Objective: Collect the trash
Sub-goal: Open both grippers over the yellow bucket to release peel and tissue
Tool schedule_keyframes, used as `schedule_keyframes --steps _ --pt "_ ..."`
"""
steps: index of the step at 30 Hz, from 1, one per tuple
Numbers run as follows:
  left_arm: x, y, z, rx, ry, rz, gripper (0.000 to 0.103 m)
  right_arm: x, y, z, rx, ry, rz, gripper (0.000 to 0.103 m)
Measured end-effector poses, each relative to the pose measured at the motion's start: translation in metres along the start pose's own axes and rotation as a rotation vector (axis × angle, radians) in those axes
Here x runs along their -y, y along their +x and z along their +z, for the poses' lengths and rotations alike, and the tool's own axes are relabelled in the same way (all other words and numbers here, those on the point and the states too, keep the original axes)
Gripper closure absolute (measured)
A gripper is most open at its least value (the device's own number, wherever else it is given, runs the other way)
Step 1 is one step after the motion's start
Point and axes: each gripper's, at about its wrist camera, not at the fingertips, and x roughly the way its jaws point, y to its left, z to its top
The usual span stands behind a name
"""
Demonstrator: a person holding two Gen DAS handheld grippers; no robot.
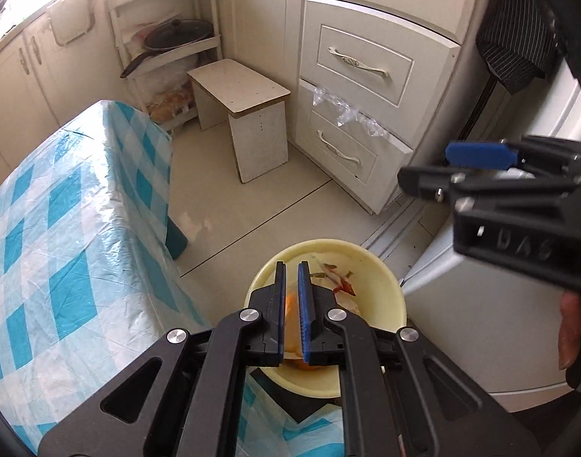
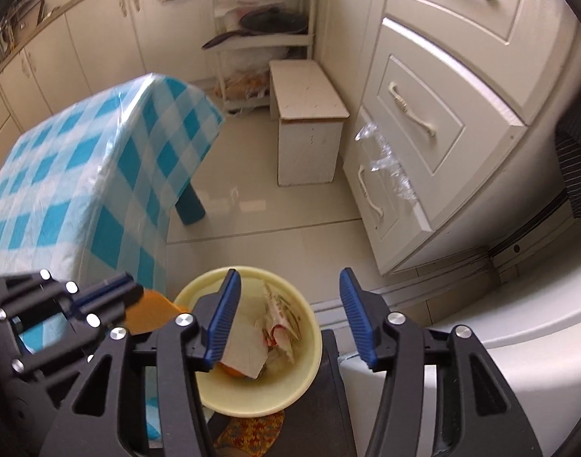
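Note:
A pale yellow bin (image 1: 389,278) (image 2: 313,327) stands just below both grippers, beside the table's corner. Inside lie white paper and crumpled wrappers with red print (image 2: 279,327) (image 1: 343,285). My left gripper (image 1: 291,266) (image 2: 130,289) hangs over the bin's left rim, shut on a thin orange piece (image 2: 153,312) (image 1: 290,308) that sticks out past its tips. My right gripper (image 2: 289,278) (image 1: 427,169) is open above the bin, with nothing between its blue pads (image 2: 224,323).
A table under a blue-checked cloth (image 1: 62,209) (image 2: 81,160) fills the left. A white stool (image 1: 248,114) sits on the tiled floor, with a pan rack (image 1: 168,38) behind it. Cream drawers (image 1: 363,64) with clear film (image 1: 343,110) caught in one stand right. A white appliance (image 1: 481,304) is close on the right.

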Motion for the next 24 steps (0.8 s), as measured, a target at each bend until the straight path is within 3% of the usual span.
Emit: schedule_keyframes --steps 15,18,24 --pt "0.004 -0.015 0.002 0.039 0.013 0.03 0.083 0.008 -0.032 0.014 0.12 0.098 0.048 0.044" --pt "0.005 -0.032 -0.001 0.063 0.012 0.049 0.076 0.007 -0.052 0.016 0.177 0.125 0.063 0.042" --pt "-0.006 -0.085 -0.019 0.101 -0.038 0.093 0.06 0.001 -0.124 -0.003 0.358 0.184 0.096 0.029"
